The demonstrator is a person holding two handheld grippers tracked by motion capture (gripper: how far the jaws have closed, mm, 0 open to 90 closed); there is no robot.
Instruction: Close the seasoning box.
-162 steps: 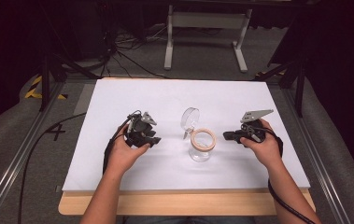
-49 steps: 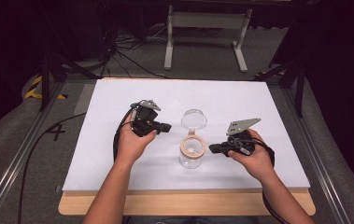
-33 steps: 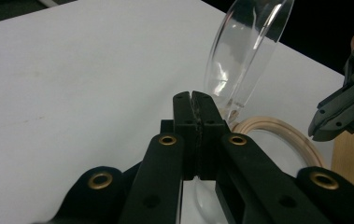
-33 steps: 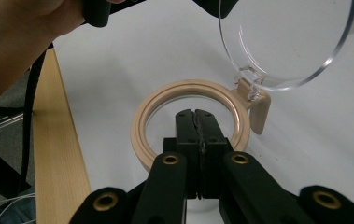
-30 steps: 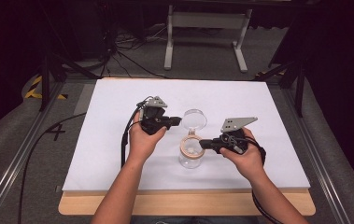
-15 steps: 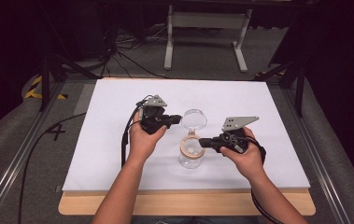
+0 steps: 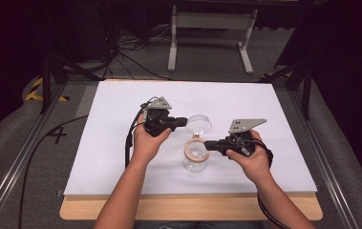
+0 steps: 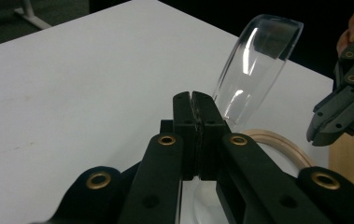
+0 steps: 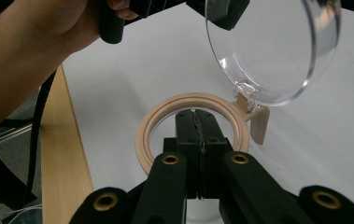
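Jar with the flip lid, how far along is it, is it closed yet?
Not closed. Done so far: nothing I can confirm; the clear lid stands open on its hinge above the beige rim. In hand: the left gripper, jaws shut, sits against the lid's edge, and the right gripper, jaws shut, is at the rim, perhaps steadying the jar. Left, probably: swinging the lid down.

My grippers (image 7: 181, 122) are black, with brass rivets. Each carries a grey three-cornered plate and trails a black cable.
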